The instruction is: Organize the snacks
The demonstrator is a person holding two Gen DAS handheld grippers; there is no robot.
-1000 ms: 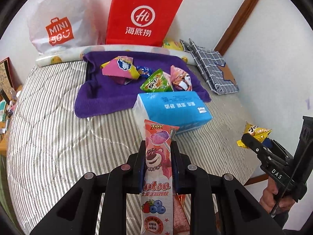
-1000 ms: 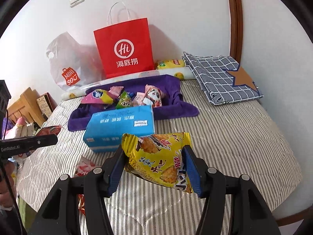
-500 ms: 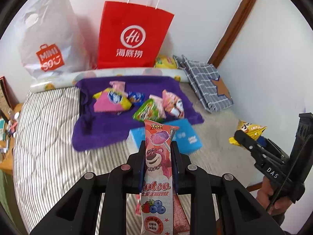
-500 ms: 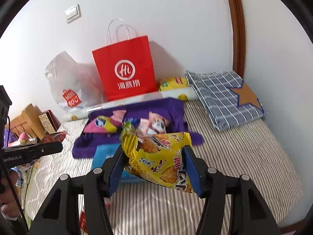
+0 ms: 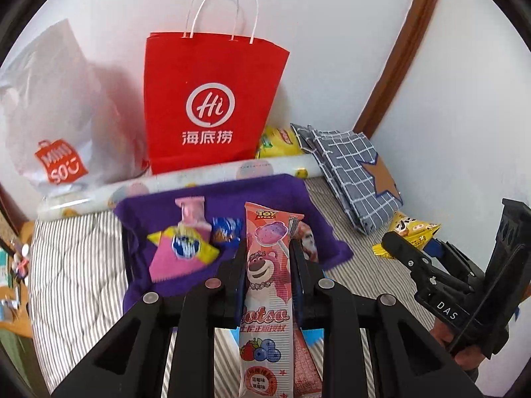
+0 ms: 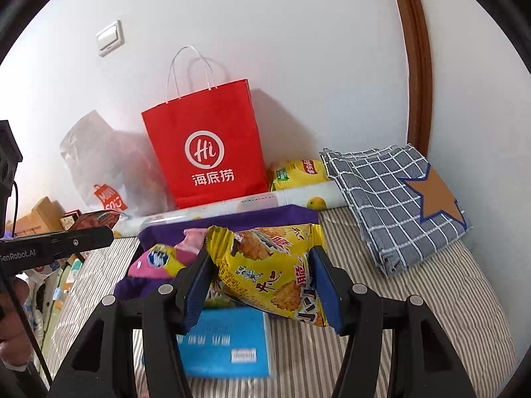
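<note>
From the left wrist, our left tongs clench a pink lollipop packet upright above the purple towel, red paper bag at twelve o'clock. From the right wrist, our right tongs grip a yellow snack bag over the striped bed, blue tissue pack at six o'clock.

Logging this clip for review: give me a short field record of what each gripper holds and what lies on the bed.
left gripper: shut on Lotso lollipop packet
right gripper: shut on yellow snack bag
surface: striped bed cover
collection spot: purple towel with several snack packets, among them a pink and yellow packet
near item: blue tissue pack
against wall: red paper bag, white plastic bag, yellow chip bag
right side: checked folded cloth
</note>
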